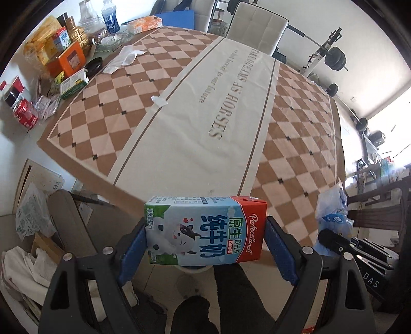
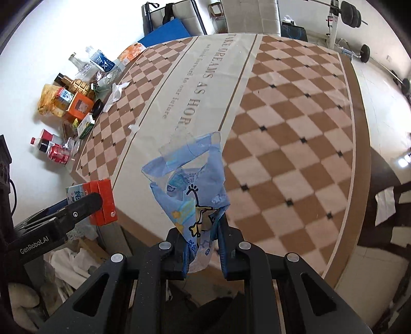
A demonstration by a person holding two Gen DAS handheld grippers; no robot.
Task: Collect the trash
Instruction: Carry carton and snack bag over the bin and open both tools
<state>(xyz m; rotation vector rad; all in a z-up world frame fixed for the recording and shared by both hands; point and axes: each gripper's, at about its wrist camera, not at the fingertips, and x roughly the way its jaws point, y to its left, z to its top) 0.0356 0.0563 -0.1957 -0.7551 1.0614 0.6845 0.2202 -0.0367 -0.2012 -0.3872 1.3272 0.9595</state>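
While I am looking down over the near edge of the checkered rug (image 1: 295, 128), I am counting two pieces of trash in hand: one milk carton (image 1: 205, 230) and one blue plastic wrapper (image 2: 190, 185). I am also seeing one heap of clutter (image 1: 59, 59) lying on the floor at the far left corner of the rug, with one orange box (image 1: 70, 60), one red can (image 1: 25, 113), one blue-labelled bottle (image 1: 110, 19) and one green-and-white carton (image 1: 73, 83) among it; the rest is too jumbled for me to count. One white tissue (image 1: 123, 57) is lying on the rug near that heap, and one small white scrap (image 1: 159, 101) is sitting on the cream centre strip.

At the far end one white padded chair (image 1: 259, 25) is standing, with a barbell rack (image 1: 331, 56) to its right. Nearer, on the left, crumpled white cloth (image 1: 23, 267) and papers are piling up on the floor.

My left gripper (image 1: 205, 246) is standing wide, its blue pads (image 1: 134, 246) pressing both ends of the milk carton, which is lying sideways between them above the rug's near edge. My right gripper (image 2: 204, 246) is nearly clenched, pinching the lower end of the blue wrapper, which is sticking up and out beyond the fingers. In the right wrist view, the left gripper is showing at the left with the carton's red end in it.
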